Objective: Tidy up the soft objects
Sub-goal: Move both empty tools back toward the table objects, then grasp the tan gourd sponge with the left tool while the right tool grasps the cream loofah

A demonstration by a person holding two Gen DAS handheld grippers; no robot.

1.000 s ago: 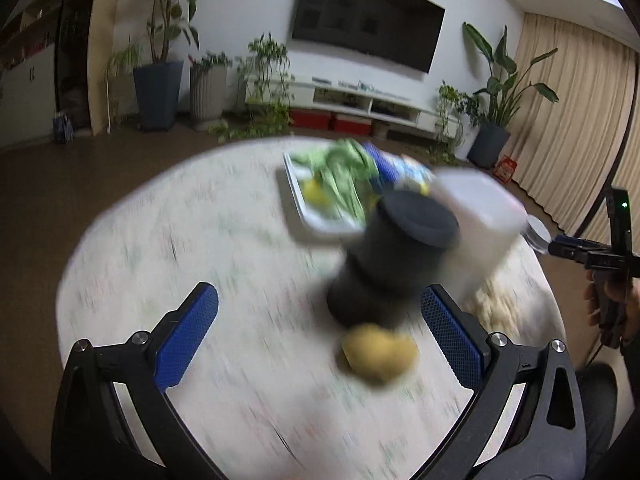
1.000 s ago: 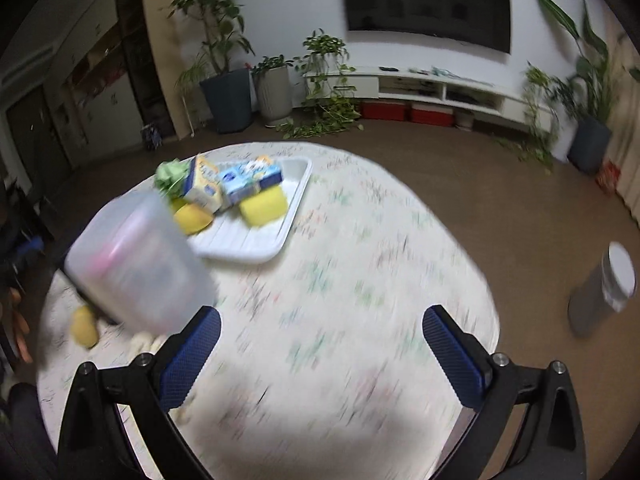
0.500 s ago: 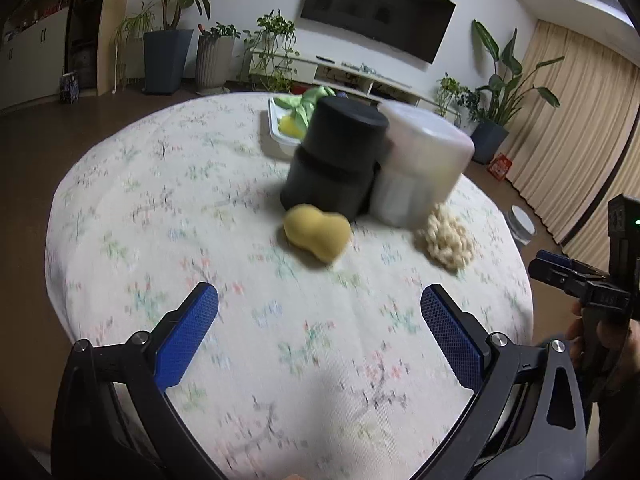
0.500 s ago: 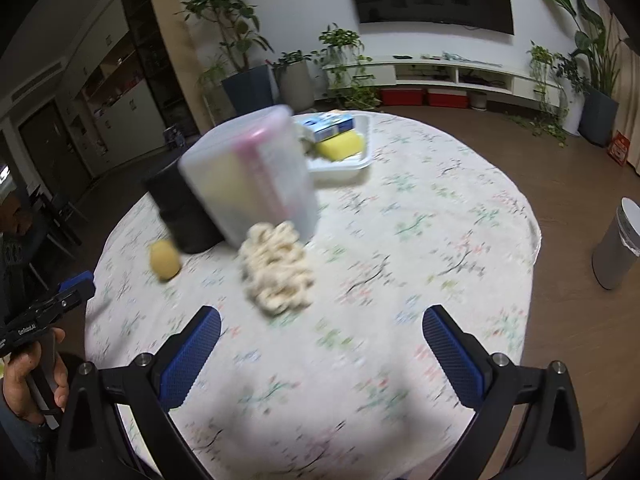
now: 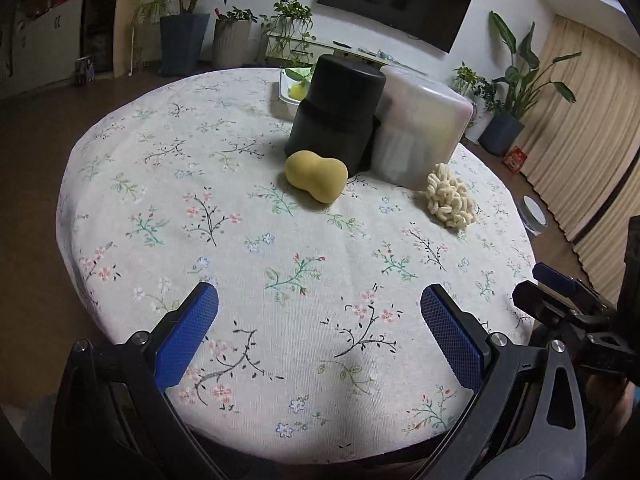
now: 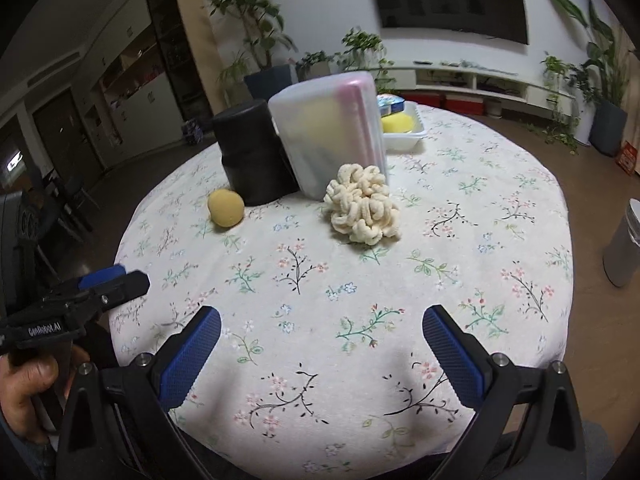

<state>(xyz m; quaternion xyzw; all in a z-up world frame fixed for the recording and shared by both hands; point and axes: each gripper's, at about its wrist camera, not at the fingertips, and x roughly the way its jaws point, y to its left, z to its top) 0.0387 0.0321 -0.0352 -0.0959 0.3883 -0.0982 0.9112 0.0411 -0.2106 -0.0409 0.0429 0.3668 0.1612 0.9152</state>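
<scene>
**Both grippers open and empty at the near edge of the table**

The left gripper (image 5: pixel 319 320) is held low at the near edge of the table (image 5: pixel 120 168), its two blue-padded fingers (image 5: pixel 186 336) spread wide with nothing between them. The right gripper (image 6: pixel 322 344) is posed the same way just beside it, blue fingers (image 6: pixel 191 356) wide apart and empty. Both point forward across the table, roughly level. In the right wrist view, a hand (image 6: pixel 24 392) at the lower left wraps around the left gripper's black handle. In the left wrist view, the right gripper shows at the right edge, side on.
</scene>
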